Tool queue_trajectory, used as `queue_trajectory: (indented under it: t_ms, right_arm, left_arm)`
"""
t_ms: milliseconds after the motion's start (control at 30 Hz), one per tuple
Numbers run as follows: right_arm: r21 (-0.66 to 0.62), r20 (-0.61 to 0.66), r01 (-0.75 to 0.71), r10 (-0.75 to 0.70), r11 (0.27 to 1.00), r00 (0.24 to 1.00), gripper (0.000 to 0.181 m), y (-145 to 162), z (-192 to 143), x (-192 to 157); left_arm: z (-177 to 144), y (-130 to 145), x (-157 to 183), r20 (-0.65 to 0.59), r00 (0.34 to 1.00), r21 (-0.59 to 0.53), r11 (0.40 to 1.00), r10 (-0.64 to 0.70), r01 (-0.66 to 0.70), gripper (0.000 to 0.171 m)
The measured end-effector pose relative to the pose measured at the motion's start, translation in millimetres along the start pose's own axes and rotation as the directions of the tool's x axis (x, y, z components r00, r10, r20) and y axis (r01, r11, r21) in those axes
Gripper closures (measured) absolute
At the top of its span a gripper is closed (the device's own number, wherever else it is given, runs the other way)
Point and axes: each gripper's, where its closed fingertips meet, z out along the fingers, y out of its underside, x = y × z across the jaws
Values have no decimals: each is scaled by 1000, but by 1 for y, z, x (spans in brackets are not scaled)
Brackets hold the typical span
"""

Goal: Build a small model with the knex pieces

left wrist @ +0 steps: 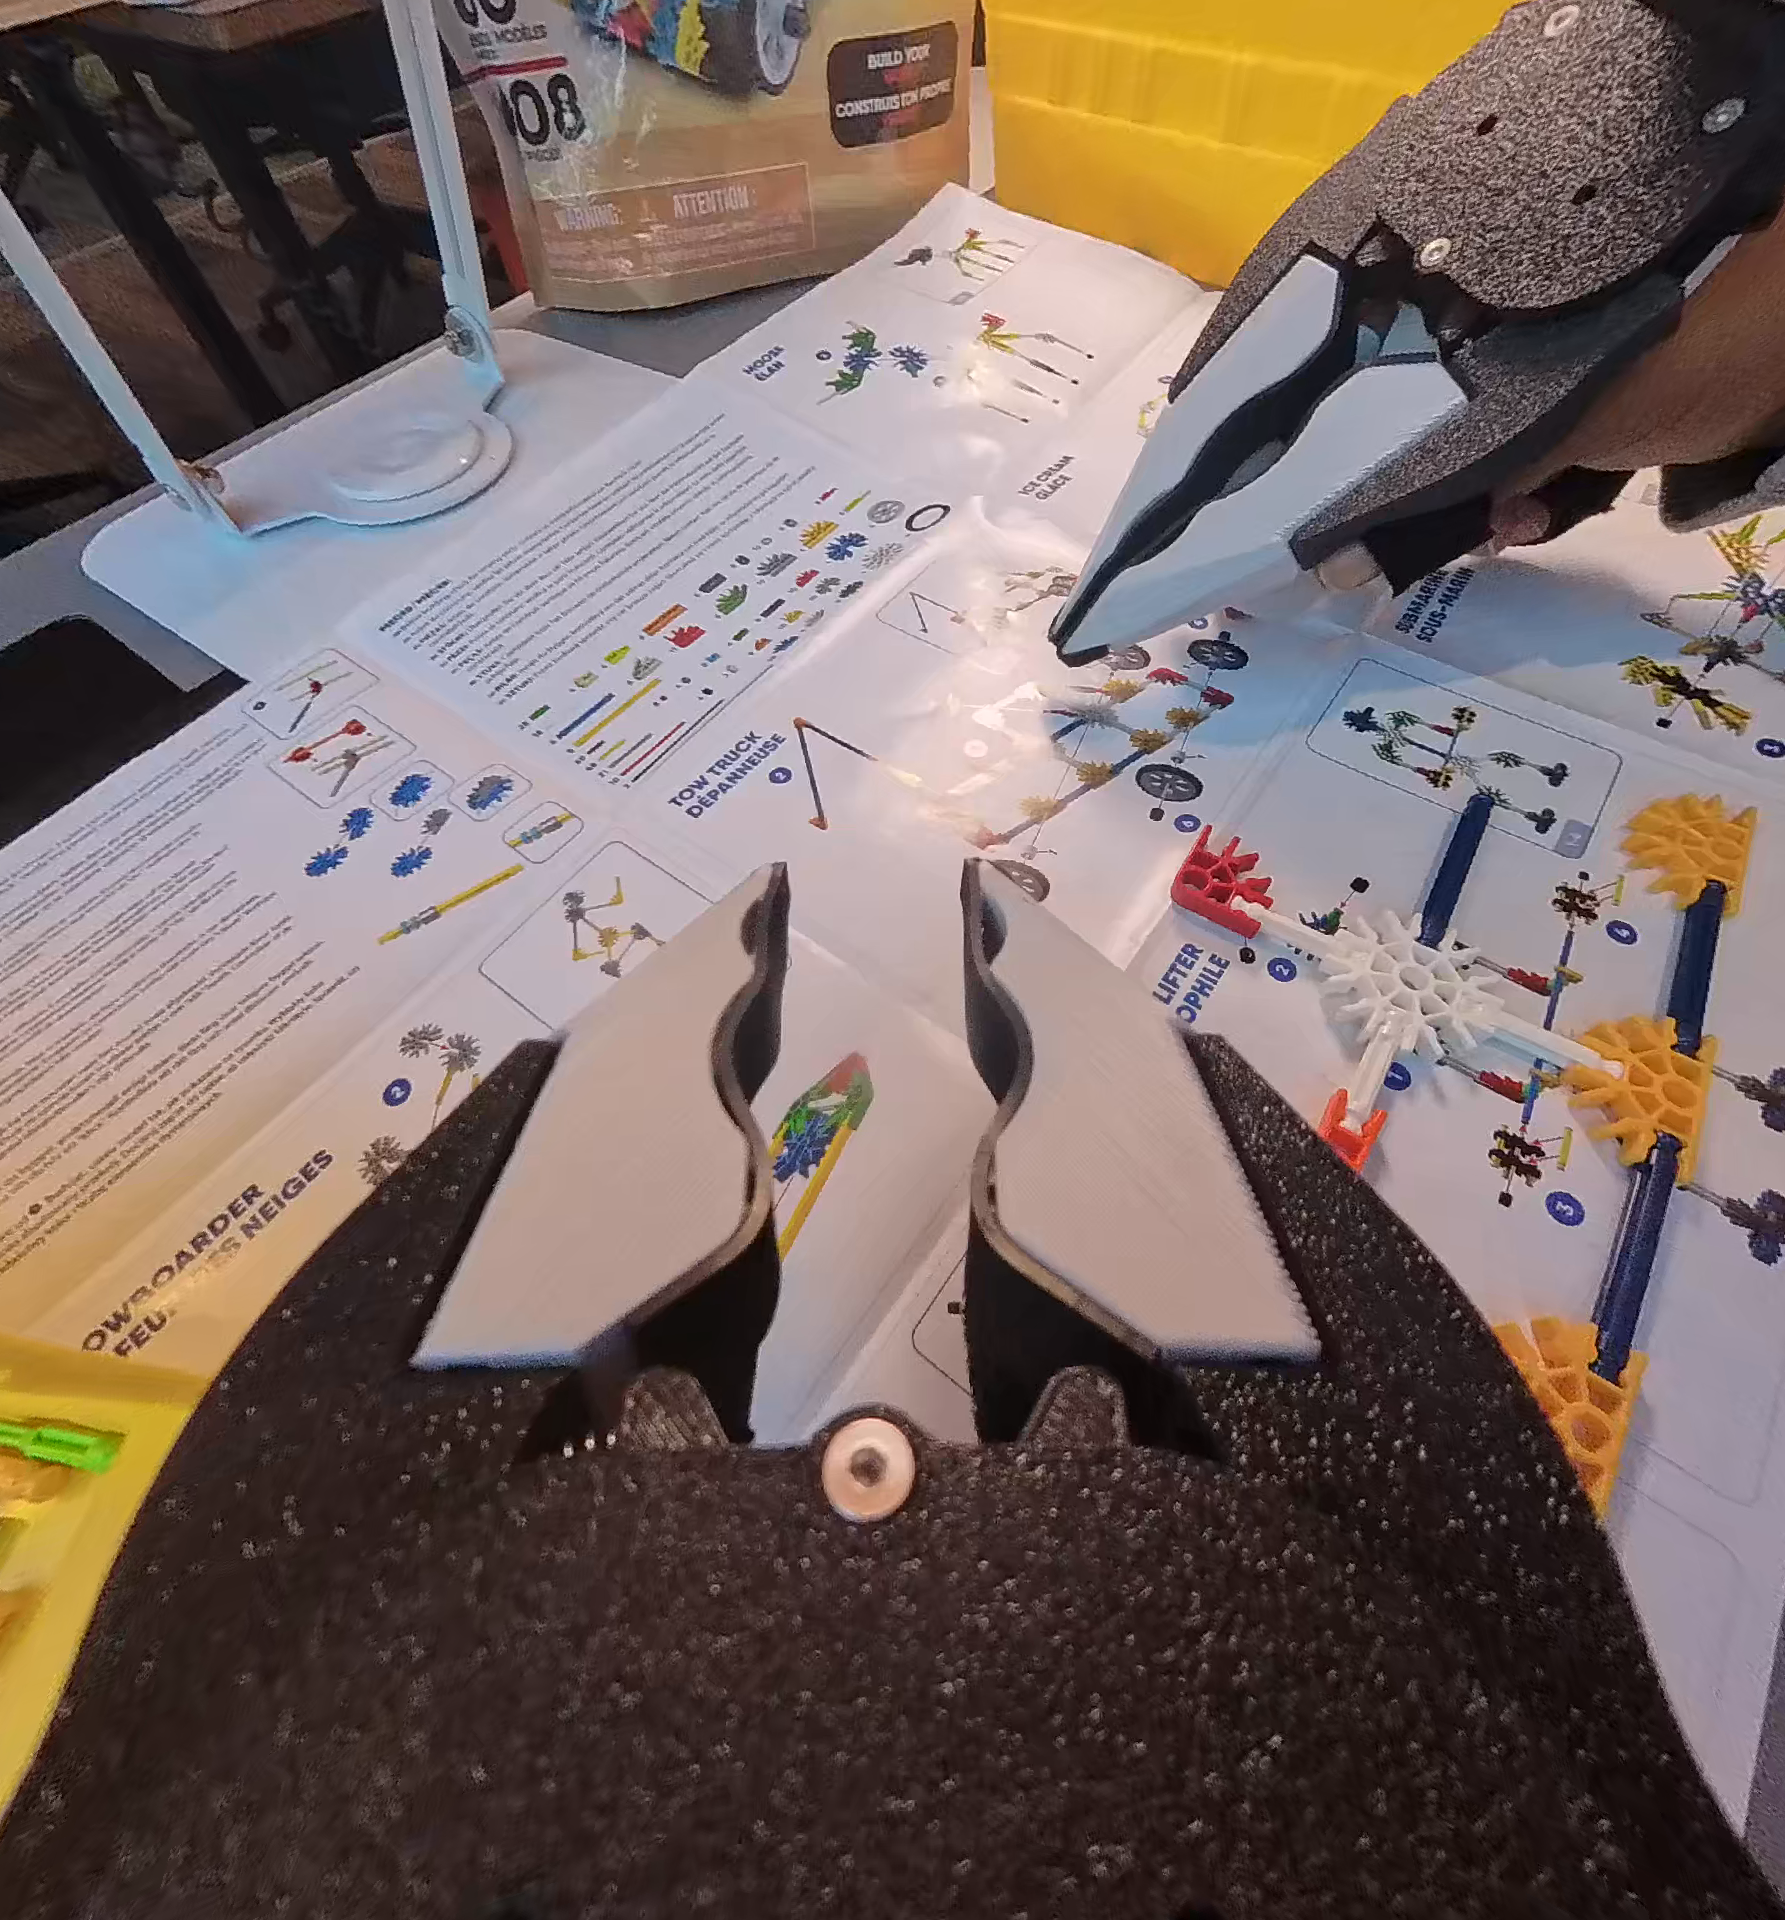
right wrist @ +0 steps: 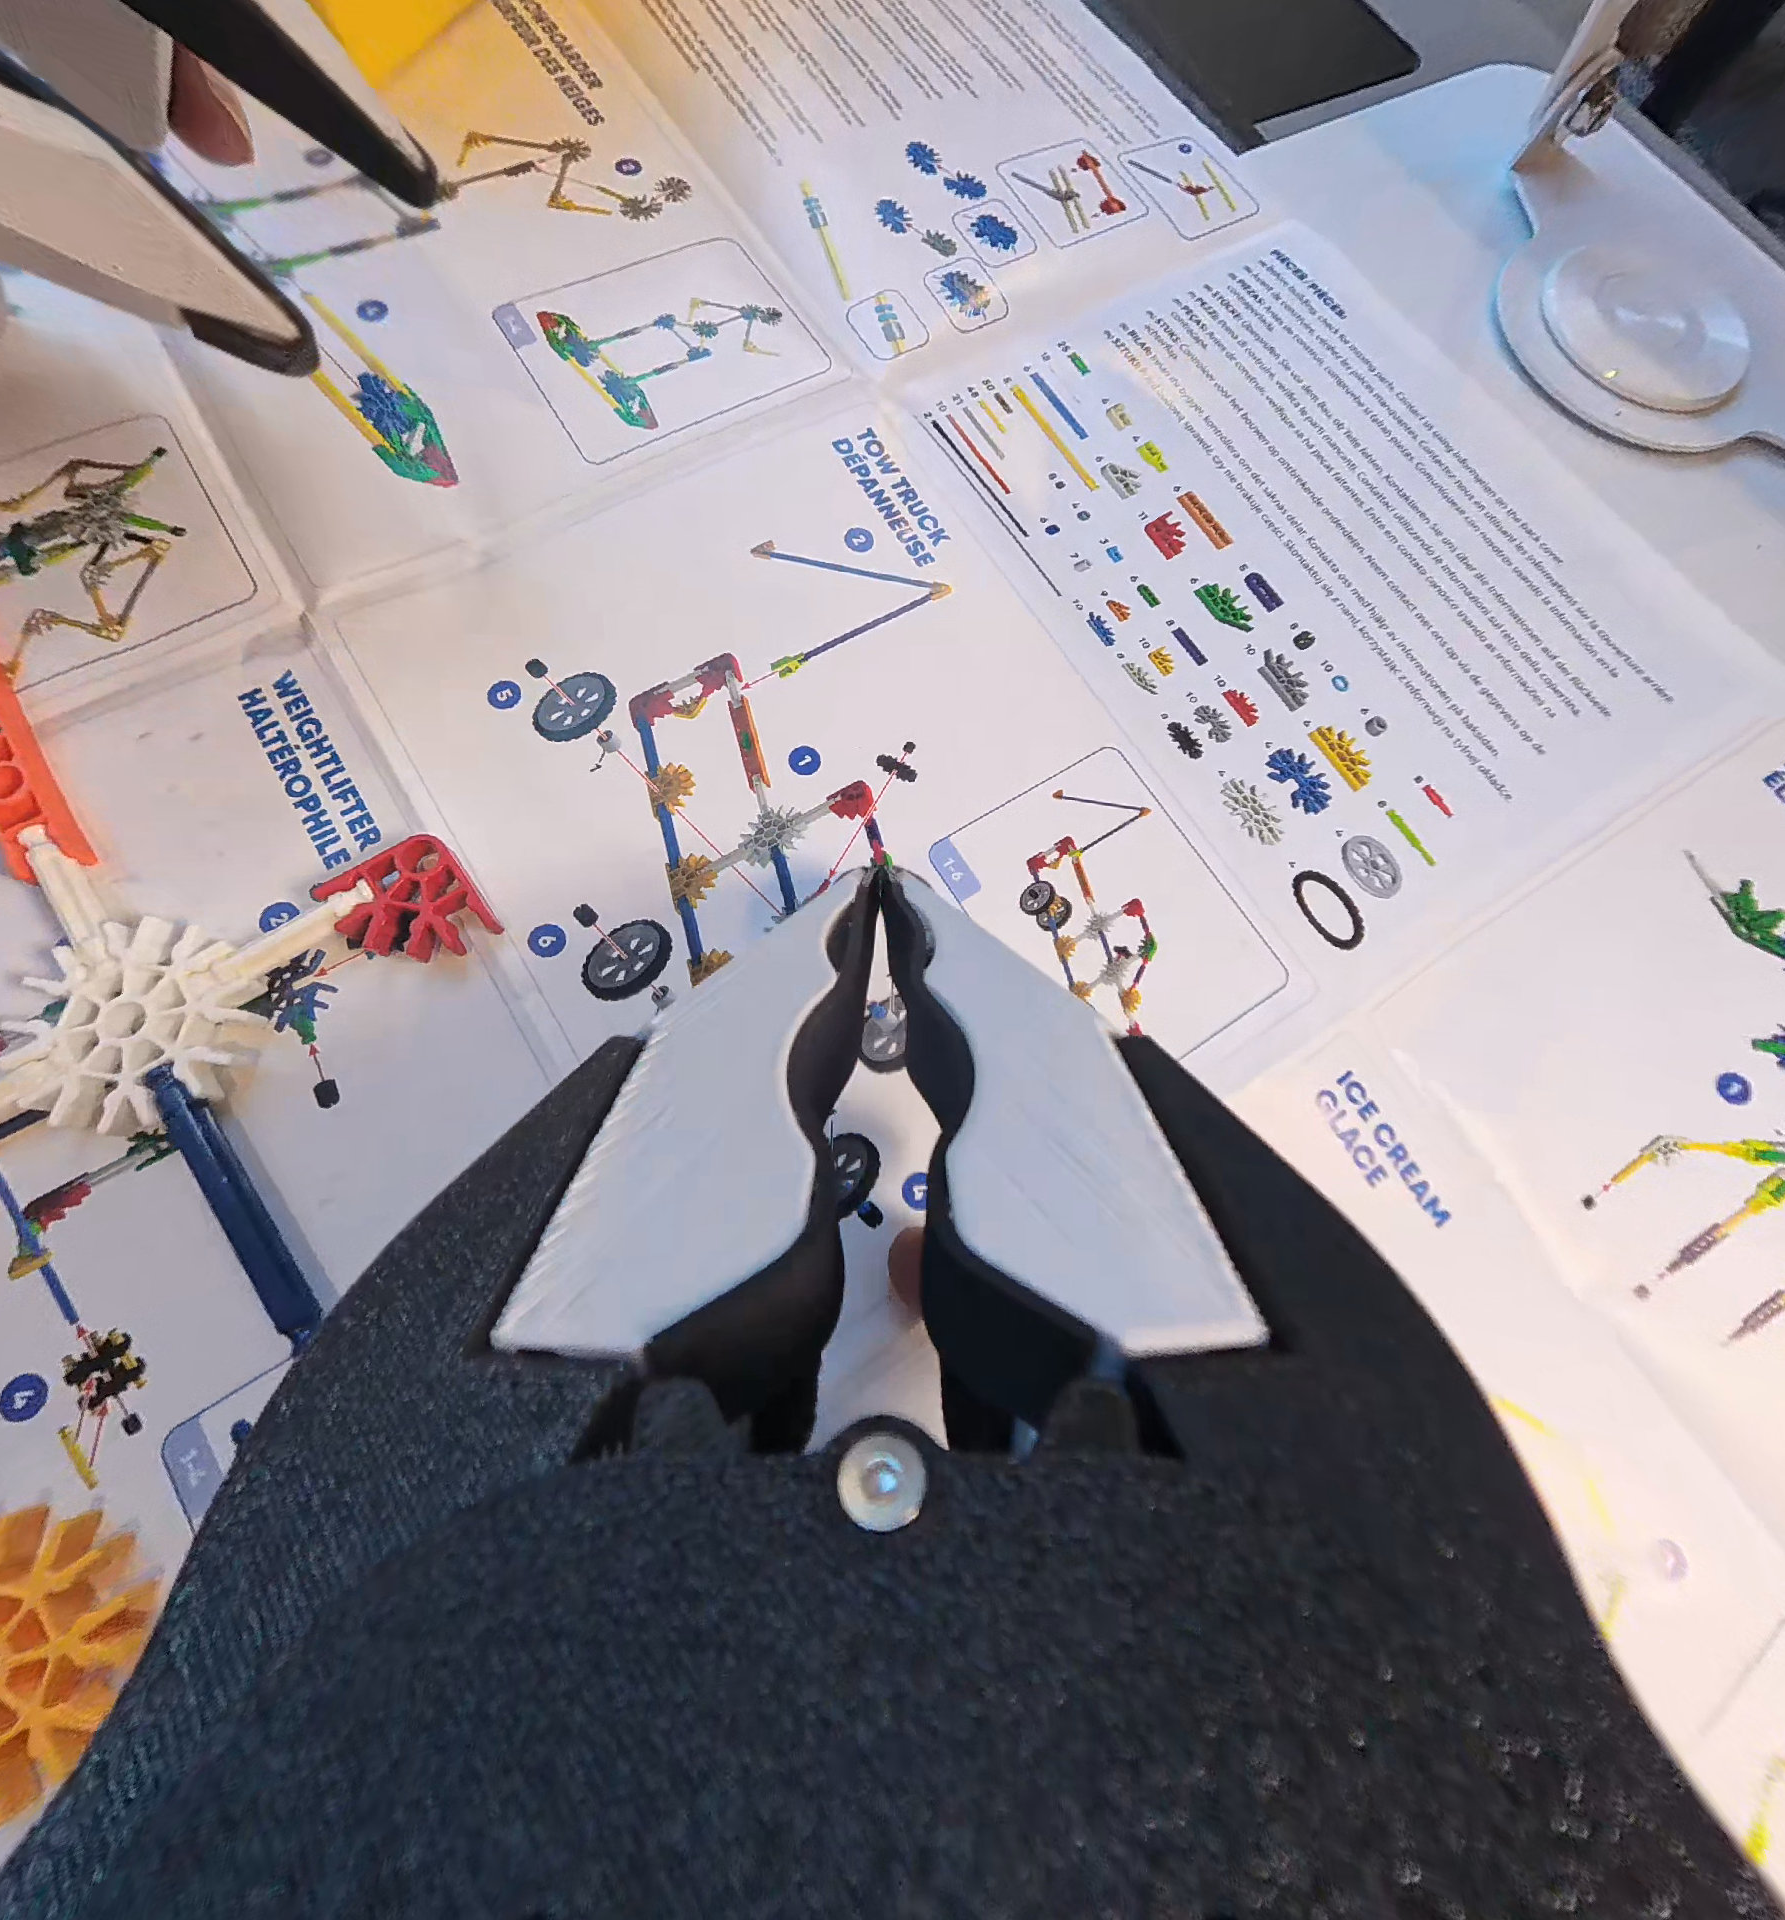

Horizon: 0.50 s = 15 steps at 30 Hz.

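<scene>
Apparently both tools hovered over the glossy, creased instruction sheet [left wrist: 659, 540] spread flat on the worktop, likely laid out for reference: left tool [left wrist: 875, 883] spread and empty, right tool [right wrist: 877, 878] pressed together at the tips, pinching nothing visible, tips just above the sheet's printed truck diagram. Beside them on the sheet lay a rigid plastic build [left wrist: 1407, 982]: white snowflake hub, red connector [left wrist: 1220, 883], honeycombed yellow connectors [left wrist: 1646, 1091], blue rods [left wrist: 1698, 966].
</scene>
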Motion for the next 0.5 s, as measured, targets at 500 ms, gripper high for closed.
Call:
queue_trajectory:
  t_ms: [500]
  right_arm:
    - [48, 36, -119, 118, 992, 992, 181, -2, -5, 0]
  left_arm:
    - [2, 15, -7, 31, 998, -81, 995, -49, 51, 141]
